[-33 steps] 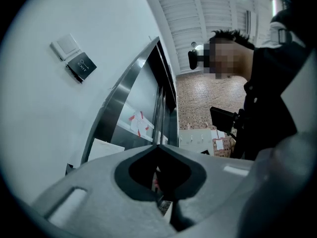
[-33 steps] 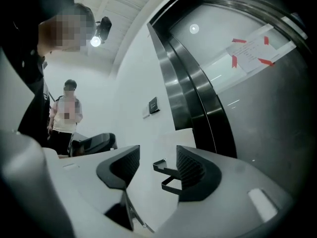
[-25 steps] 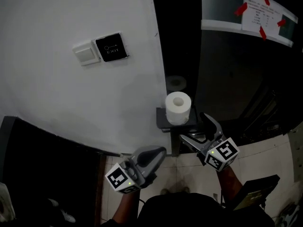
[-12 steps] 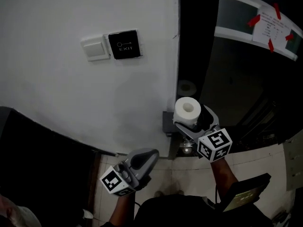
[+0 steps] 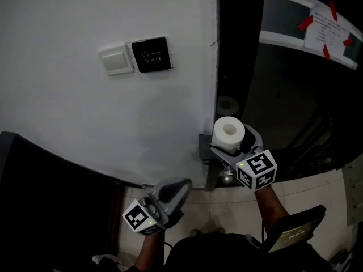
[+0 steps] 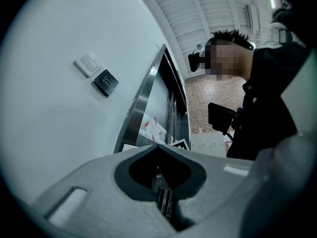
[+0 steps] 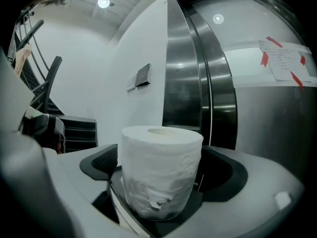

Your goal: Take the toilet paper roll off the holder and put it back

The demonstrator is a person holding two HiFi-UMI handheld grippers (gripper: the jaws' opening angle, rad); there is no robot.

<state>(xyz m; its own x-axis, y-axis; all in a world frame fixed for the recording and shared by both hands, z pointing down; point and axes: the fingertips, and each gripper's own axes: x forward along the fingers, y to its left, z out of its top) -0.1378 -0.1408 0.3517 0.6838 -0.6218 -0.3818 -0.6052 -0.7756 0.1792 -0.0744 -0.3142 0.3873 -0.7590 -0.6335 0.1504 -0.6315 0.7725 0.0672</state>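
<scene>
A white toilet paper roll point(image 5: 229, 134) stands upright on a small dark holder point(image 5: 204, 149) fixed at the wall's corner. My right gripper point(image 5: 230, 145) reaches in from below with its jaws spread wide on either side of the roll. In the right gripper view the roll point(image 7: 161, 170) fills the space between the two dark pads point(image 7: 99, 163), and I see no squeeze on the paper. My left gripper point(image 5: 174, 189) hangs low and left of the holder, shut, with nothing in it; its tips point(image 6: 158, 145) meet.
The white wall carries a light switch point(image 5: 115, 59) and a black EXIT plate point(image 5: 151, 55). A dark metal door frame point(image 5: 238, 50) rises right behind the holder, with a taped notice point(image 5: 326, 27) further right. Pale floor tiles point(image 5: 317, 186) lie below.
My right gripper has moved forward and up, so its jaws now flank the roll instead of standing short of it. The left gripper has barely shifted.
</scene>
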